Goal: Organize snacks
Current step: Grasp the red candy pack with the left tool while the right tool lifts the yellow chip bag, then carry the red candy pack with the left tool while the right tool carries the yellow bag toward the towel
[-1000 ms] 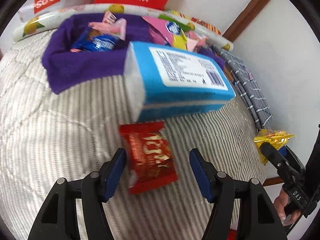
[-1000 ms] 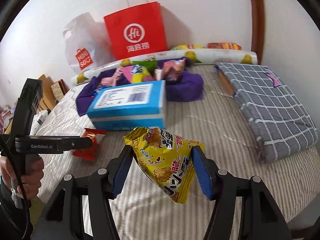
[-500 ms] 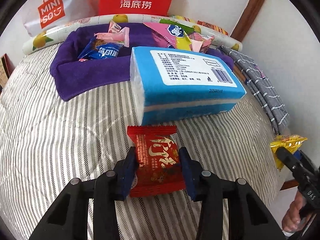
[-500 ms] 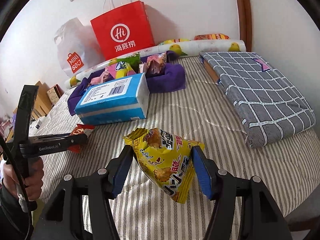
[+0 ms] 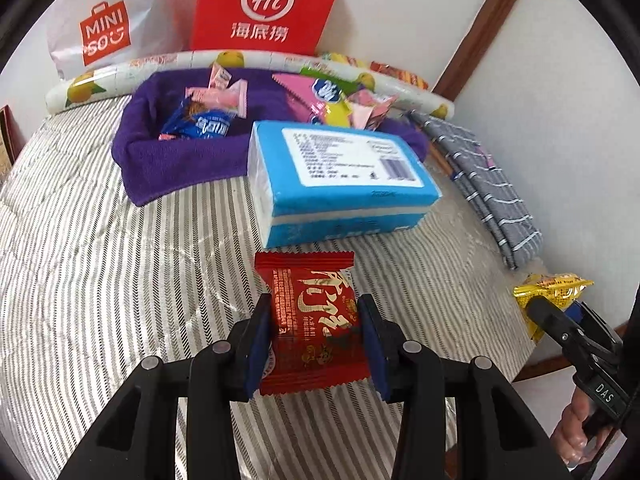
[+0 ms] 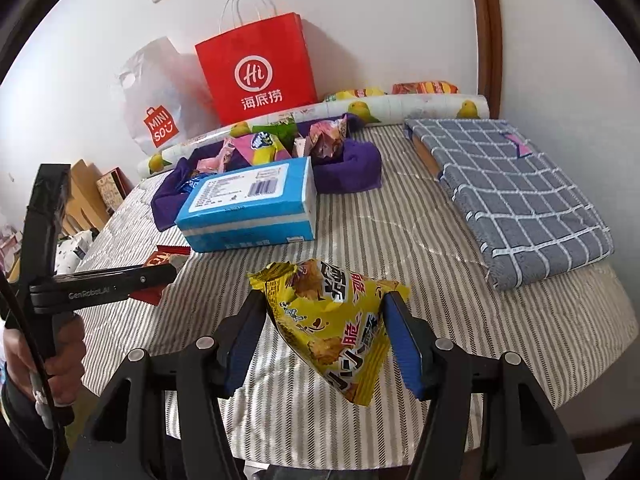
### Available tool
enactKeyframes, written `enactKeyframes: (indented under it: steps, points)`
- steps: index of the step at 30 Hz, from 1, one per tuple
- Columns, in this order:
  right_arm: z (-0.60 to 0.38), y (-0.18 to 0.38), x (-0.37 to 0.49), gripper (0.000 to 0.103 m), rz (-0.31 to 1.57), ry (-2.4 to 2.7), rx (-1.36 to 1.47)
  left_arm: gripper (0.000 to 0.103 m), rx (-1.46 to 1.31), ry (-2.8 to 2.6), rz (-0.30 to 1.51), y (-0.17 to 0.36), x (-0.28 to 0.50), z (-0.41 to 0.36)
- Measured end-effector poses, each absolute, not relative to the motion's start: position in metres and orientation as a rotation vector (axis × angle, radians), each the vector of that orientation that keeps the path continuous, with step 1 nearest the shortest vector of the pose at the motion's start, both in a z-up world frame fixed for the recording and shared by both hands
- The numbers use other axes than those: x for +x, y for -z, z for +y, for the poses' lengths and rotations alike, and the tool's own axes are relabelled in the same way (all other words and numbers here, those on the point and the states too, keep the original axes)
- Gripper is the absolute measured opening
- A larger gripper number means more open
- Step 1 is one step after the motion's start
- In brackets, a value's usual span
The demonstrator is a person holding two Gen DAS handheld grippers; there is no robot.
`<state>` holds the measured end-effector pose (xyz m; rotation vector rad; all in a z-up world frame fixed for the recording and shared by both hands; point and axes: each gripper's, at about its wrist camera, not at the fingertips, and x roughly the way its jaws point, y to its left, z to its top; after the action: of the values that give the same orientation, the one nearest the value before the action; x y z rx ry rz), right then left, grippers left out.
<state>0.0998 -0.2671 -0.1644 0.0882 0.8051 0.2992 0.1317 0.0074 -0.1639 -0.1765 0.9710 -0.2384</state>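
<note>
My left gripper is shut on a red snack packet with gold lettering, held just above the striped bedcover. My right gripper is shut on a yellow crisps bag, lifted off the cover too. In the right wrist view the left gripper shows at the left with the red packet in it. In the left wrist view the yellow bag shows at the right edge. A purple fabric basket at the back holds several snack packets.
A blue tissue pack lies between the grippers and the purple basket. A folded grey checked cloth lies at the right. A red paper bag, a white Miniso bag and a fruit-print roll line the wall.
The left gripper closed on the red packet and lifted it off the cover. The right gripper, still holding the yellow bag, drew back a little from the basket.
</note>
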Motion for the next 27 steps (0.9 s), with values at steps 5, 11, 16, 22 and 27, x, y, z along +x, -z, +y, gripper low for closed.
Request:
enactKeyframes:
  steps: [5, 11, 16, 22, 27]
  points:
    - [-0.260, 0.145, 0.087, 0.060, 0.764, -0.298, 0.089, 0.040, -0.172, 0.247, 0.932, 0.145, 0.121, 0.010]
    - [-0.252, 0.119, 0.080, 0.060, 0.727, -0.293, 0.106, 0.040, -0.168, 0.259, 0.873, 0.117, 0.108, 0.012]
    - [-0.247, 0.103, 0.075, 0.060, 0.710, -0.307, 0.135, 0.040, -0.143, 0.263, 0.826, 0.097, 0.098, 0.009]
    - [-0.244, 0.089, 0.070, 0.060, 0.692, -0.293, 0.134, 0.040, -0.129, 0.264, 0.800, 0.080, 0.090, 0.005]
    - [-0.244, 0.077, 0.069, 0.060, 0.669, -0.293, 0.140, 0.040, -0.120, 0.268, 0.784, 0.070, 0.089, 0.003]
